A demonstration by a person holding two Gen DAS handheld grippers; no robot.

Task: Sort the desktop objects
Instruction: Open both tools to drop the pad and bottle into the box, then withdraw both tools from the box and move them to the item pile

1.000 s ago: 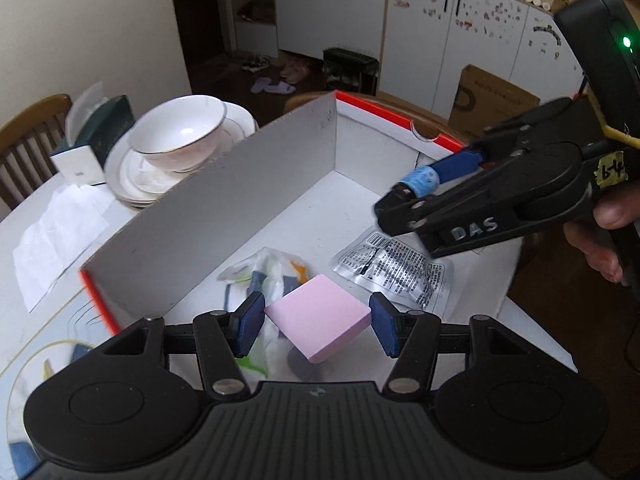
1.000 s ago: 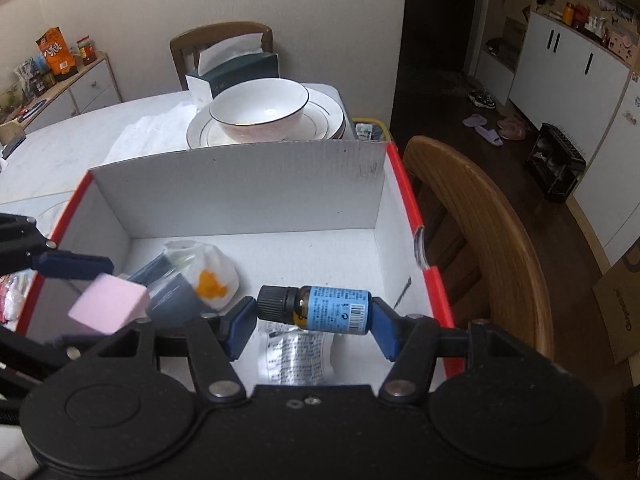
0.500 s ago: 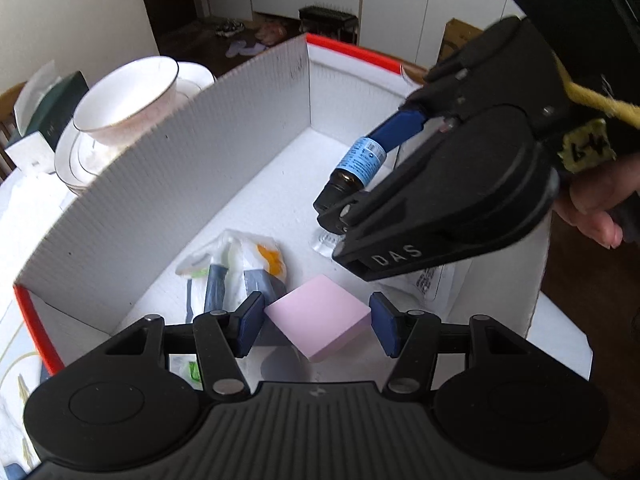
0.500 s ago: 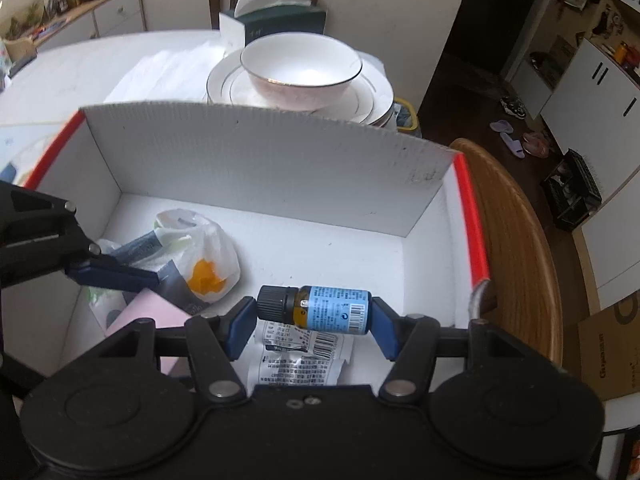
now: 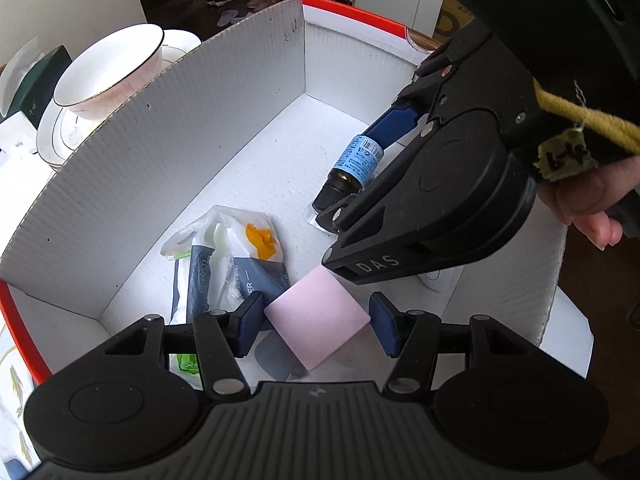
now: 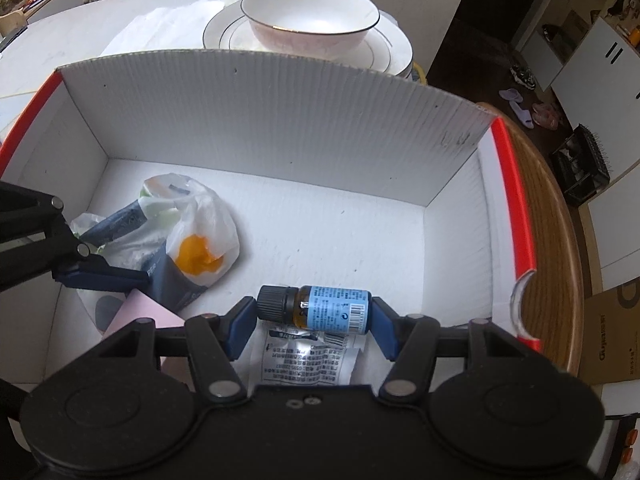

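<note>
Left wrist view: both claws inside the white box [image 5: 168,168], each clenched on an item.

Left claw [image 5: 316,326] gripped the pink block [image 5: 318,318] corner to corner; its lower edge was hidden behind the claw body. Right claw [image 6: 312,320] pinched the small bottle [image 6: 316,308] end to end, just above the printed sachet [image 6: 308,360], which was partly cut off. The plastic bag [image 6: 192,232] had unclear contents. Compared with a second ago, both claws sat lower in the box, and the bowl [image 6: 312,16] had shifted toward the frame edge.
</note>
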